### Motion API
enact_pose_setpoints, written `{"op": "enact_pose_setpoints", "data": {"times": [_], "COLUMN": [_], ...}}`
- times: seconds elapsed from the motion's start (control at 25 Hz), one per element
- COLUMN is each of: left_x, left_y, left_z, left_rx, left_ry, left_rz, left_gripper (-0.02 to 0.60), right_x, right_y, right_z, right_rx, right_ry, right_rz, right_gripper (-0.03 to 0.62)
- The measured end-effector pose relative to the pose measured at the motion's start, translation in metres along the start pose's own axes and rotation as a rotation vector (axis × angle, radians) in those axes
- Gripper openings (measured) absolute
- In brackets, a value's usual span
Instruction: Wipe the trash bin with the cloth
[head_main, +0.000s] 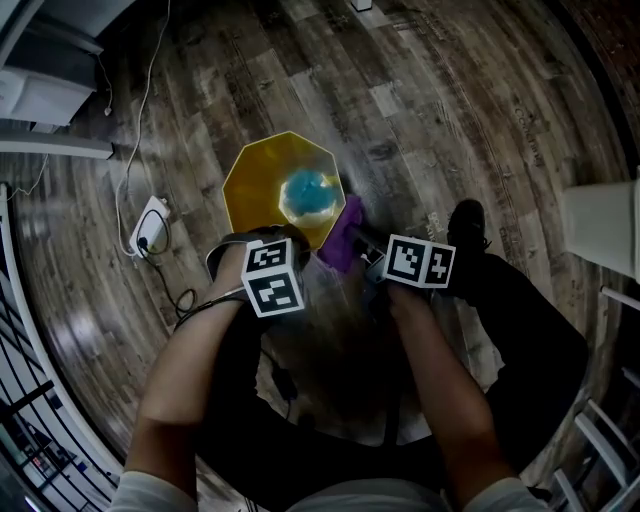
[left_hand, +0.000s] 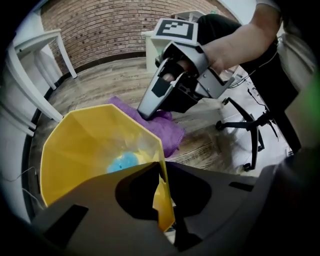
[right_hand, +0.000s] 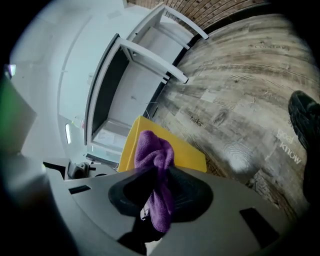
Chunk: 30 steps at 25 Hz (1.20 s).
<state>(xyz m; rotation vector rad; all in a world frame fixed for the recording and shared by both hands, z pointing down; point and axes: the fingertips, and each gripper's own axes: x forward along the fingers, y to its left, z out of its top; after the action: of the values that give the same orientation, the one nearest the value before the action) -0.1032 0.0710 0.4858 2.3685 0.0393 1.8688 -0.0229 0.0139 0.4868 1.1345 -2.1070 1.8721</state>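
In the head view, the yellow trash bin is standing on the wood floor just above the centre of the frame, with a blue object lying inside it. The left gripper is reaching down onto the bin's lower edge, and the right gripper is bringing the purple cloth against the bin's lower right side. In the left gripper view, the jaws are pinching the bin's thin yellow wall at the bottom centre of the frame. That gripper is closed on the rim, which looks like a way of steadying the bin. Beyond it, the cloth is lying against the outside of the bin in the middle of the frame, with the right gripper's tip pressing into it from the upper right. In the right gripper view, the jaws are clamping a bunched fold of the cloth at the lower centre, and the loose end is hanging below them. The bin's outer wall is showing just behind the cloth, touching it or very nearly so. Judging from this, the wiping is under way on one outer face near the rim. The pictures are not showing how much has been cleaned, and the remaining faces are probably left to do.
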Motion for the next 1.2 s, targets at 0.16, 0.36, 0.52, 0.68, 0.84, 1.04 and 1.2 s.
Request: {"op": "enact_pose_setpoints", "data": {"times": [0.16,0.36,0.52,0.68,0.84,1.04,1.2], "left_x": [0.0,-0.002,-0.004,-0.004,-0.006,-0.007,-0.006], "left_y": [0.0,-0.002,-0.001,-0.002,-0.002,-0.001,0.006], "left_z": [0.002,0.002,0.003,0.004,0.008,0.019,0.024], "left_rx": [0.018,0.026,0.038,0.032,0.017,-0.031,-0.096], "left_ry": [0.002,-0.014,-0.017,-0.025,-0.039,-0.082,-0.106], "left_rz": [0.001,0.002,0.002,0.0,-0.003,-0.013,0.003], "left_gripper": [0.021,0.021,0.021,0.021,0.021,0.021,0.021], "right_x": [0.012,0.037,0.061,0.083,0.103,0.123,0.133], "right_y": [-0.017,-0.046,-0.075,-0.103,-0.128,-0.157,-0.169], "right_z": [-0.002,-0.014,-0.024,-0.034,-0.044,-0.057,-0.058], "right_rx": [-0.019,-0.017,-0.058,-0.063,-0.05,-0.053,-0.081], "right_ry": [0.042,0.12,0.192,0.245,0.284,0.309,0.31], "right_rz": [-0.018,-0.06,-0.112,-0.142,-0.181,-0.256,-0.313], "right_gripper": [0.091,0.089,0.089,0.089,0.089,0.089,0.089]}}
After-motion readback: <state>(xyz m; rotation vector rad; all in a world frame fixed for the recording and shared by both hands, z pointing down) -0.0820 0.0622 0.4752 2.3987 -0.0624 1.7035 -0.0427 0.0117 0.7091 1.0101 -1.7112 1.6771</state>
